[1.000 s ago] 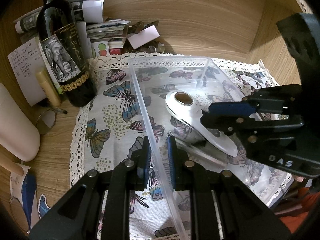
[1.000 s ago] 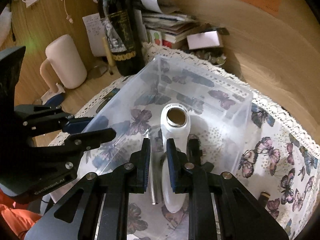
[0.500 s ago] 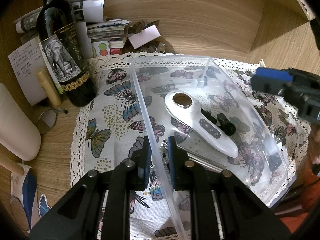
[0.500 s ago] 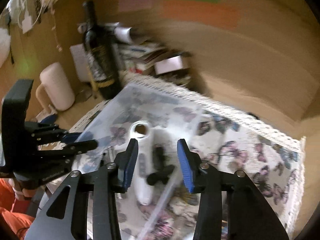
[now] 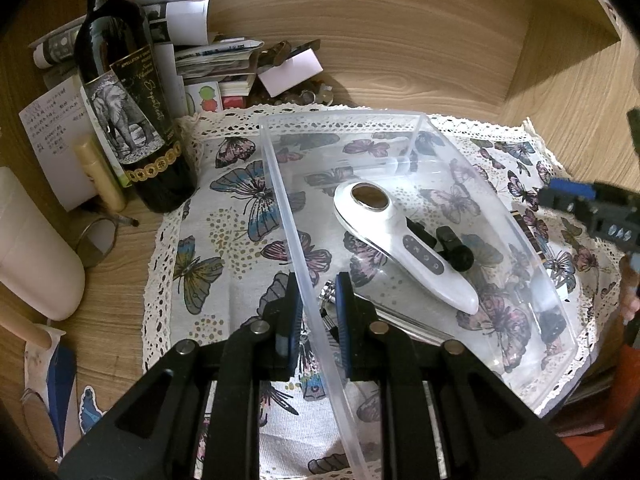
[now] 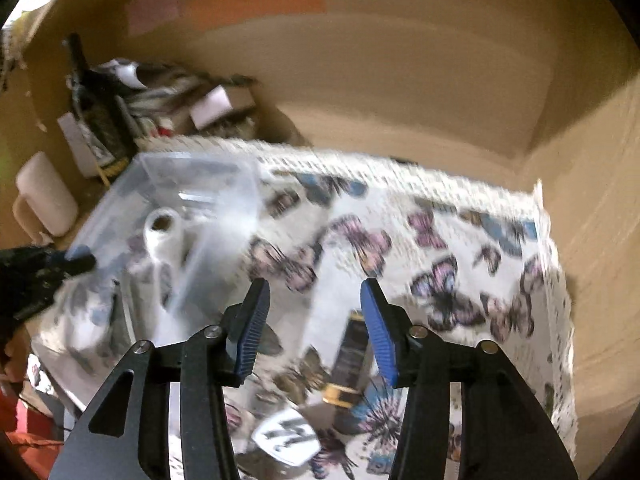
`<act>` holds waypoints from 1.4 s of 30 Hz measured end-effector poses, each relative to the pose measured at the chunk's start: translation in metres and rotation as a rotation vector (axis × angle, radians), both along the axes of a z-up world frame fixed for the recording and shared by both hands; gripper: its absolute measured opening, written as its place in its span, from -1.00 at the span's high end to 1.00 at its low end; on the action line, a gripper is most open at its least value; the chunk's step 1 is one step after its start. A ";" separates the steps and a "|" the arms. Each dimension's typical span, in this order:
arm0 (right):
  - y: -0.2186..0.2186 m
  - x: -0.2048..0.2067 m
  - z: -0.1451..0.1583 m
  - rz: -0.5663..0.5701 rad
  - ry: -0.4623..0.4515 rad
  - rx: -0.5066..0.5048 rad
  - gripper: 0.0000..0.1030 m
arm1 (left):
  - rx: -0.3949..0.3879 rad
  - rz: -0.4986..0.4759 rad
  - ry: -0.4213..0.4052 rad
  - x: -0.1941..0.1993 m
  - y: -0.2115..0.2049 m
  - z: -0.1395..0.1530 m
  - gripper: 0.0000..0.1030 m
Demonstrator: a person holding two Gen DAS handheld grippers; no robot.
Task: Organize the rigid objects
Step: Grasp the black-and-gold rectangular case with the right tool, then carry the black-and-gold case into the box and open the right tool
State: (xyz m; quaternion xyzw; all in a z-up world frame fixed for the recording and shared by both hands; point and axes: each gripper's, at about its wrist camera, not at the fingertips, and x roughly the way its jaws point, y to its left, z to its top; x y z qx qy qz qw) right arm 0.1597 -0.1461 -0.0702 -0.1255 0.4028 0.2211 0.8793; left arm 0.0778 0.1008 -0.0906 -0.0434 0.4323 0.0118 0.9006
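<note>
A clear plastic bin (image 5: 280, 184) stands on a butterfly cloth (image 5: 224, 248). In it lie a white handheld device (image 5: 404, 240), a small black part (image 5: 454, 246) and a metal tool (image 5: 328, 292). My left gripper (image 5: 316, 312) is shut on the bin's left wall. My right gripper (image 6: 314, 324) is open and empty above the cloth, right of the bin (image 6: 180, 200). A dark rectangular object with gold ends (image 6: 350, 364) lies on the cloth between its fingers; a white tag (image 6: 286, 436) lies below it. The right wrist view is blurred.
A wine bottle (image 5: 124, 100), papers and a stack of books (image 5: 216, 64) stand at the back left. A cream mug (image 5: 36, 256) sits at the left. Wooden walls (image 5: 440, 40) close the back and right. The right gripper shows at the right edge of the left wrist view (image 5: 588, 208).
My right gripper has let go of the white device, opened, and drawn back out of the bin to the right over the cloth. My left gripper has kept its hold on the bin wall.
</note>
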 end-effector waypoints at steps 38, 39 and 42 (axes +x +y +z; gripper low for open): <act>0.002 0.000 0.002 0.001 -0.023 0.011 0.58 | 0.001 -0.003 0.004 -0.002 -0.003 0.001 0.69; 0.006 -0.002 0.006 0.009 -0.032 0.014 0.58 | 0.001 -0.004 0.003 -0.002 -0.003 0.001 0.69; 0.017 -0.007 0.019 0.043 -0.066 0.029 0.58 | -0.001 -0.004 0.004 -0.002 -0.003 0.001 0.69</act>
